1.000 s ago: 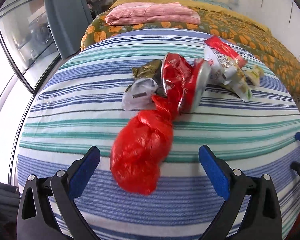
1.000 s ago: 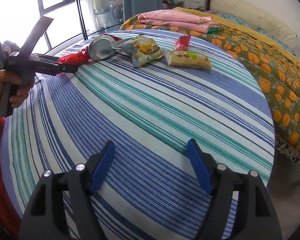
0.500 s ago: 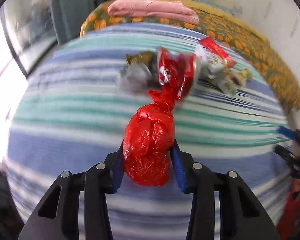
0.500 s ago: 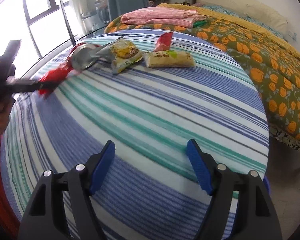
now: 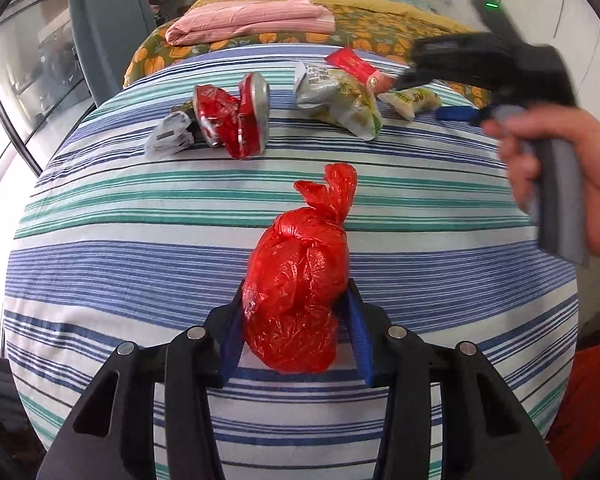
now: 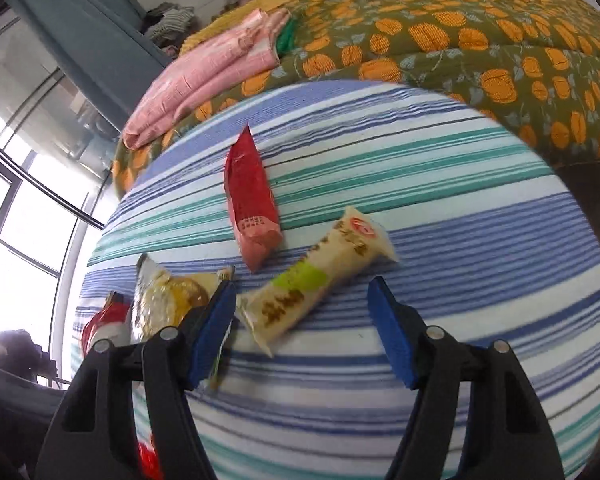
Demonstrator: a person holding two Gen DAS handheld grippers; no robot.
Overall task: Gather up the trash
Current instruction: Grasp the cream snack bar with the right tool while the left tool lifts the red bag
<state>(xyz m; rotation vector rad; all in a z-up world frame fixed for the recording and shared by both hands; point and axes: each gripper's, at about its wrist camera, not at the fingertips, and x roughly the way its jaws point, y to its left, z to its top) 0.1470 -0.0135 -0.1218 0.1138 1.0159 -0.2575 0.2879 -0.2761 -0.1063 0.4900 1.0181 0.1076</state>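
My left gripper [image 5: 296, 284] pinches a knotted red plastic bag [image 5: 300, 248] between its blue pads, just above the striped tablecloth [image 5: 140, 240]; its jaws are opening a little. Farther back lie a crushed red can [image 5: 240, 120], a silver wrapper [image 5: 170, 140] and a grey-green snack bag [image 5: 340, 100]. My right gripper [image 6: 300, 286] hovers open over a cream snack wrapper [image 6: 320, 276]. Its jaws are closing slightly, with the wrapper's near part between them and untouched. A red wrapper [image 6: 250, 204] lies just beyond. A yellow snack bag [image 6: 168, 300] sits by the left finger.
A bed with a pumpkin-print quilt [image 6: 480, 40] and folded pink cloth [image 5: 248, 20] stands right behind the round table. Large windows [image 6: 12, 220] run along the left. A hand [image 5: 560, 152] holds the right gripper at the table's right side.
The left gripper shut on the red bag and drew it back from the can. The right gripper swung across the table and rolled, now over the cream wrapper.
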